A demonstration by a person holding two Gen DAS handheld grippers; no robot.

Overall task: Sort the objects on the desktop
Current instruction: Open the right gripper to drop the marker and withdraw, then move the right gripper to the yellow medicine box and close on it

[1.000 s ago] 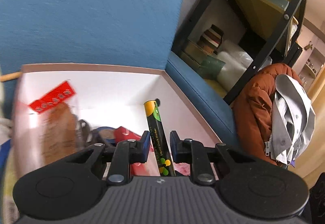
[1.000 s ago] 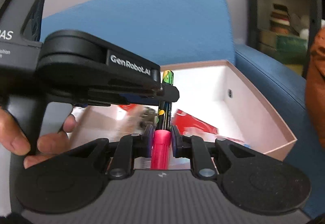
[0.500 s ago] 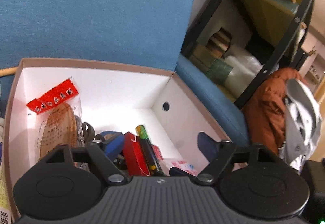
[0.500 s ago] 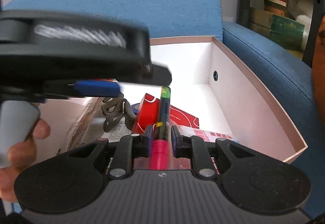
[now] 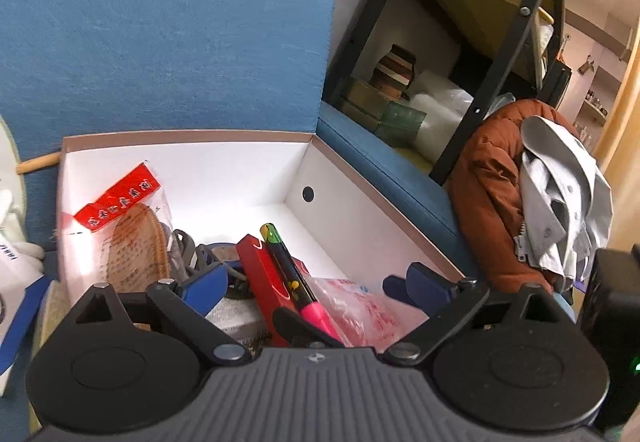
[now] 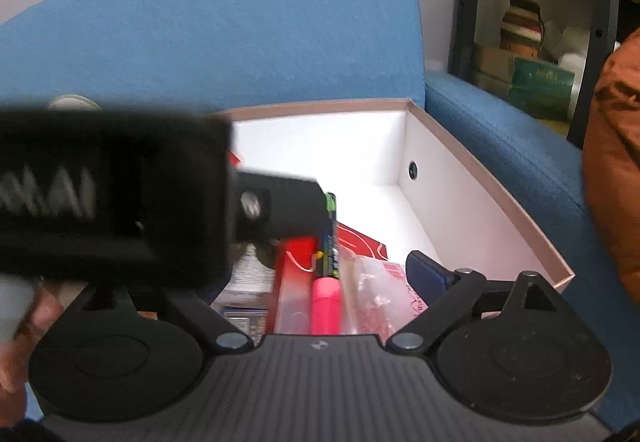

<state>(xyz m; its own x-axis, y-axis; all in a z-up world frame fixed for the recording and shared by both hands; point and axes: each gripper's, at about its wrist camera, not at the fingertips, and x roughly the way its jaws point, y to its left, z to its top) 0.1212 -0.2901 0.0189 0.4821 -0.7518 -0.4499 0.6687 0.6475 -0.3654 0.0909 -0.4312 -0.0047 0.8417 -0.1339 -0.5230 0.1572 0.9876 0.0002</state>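
A white shoebox (image 5: 360,197) with a pink rim sits on a blue seat. Inside it, a black marker with a pink cap (image 5: 298,284) lies free on a red box (image 5: 256,270). My left gripper (image 5: 316,282) hangs over the near end of the shoebox, jaws wide and still opening, touching nothing. In the right wrist view the marker (image 6: 326,294) lies between the jaws of my right gripper (image 6: 320,276), which are opening and no longer press on it. Its right finger (image 6: 428,274) shows; the left gripper's blurred housing (image 6: 112,201) hides the other finger.
The shoebox also holds a bagged woven piece with a red label (image 5: 120,197), a blue tape roll (image 5: 222,254) and a pink-printed plastic bag (image 5: 356,306). A black shelf (image 5: 492,53) and a brown jacket (image 5: 492,201) stand to the right. A hand (image 6: 24,318) grips the left tool.
Both grippers held the marker a second ago. The left opened first and drew back; the right has now opened too. The marker has dropped onto the red box.
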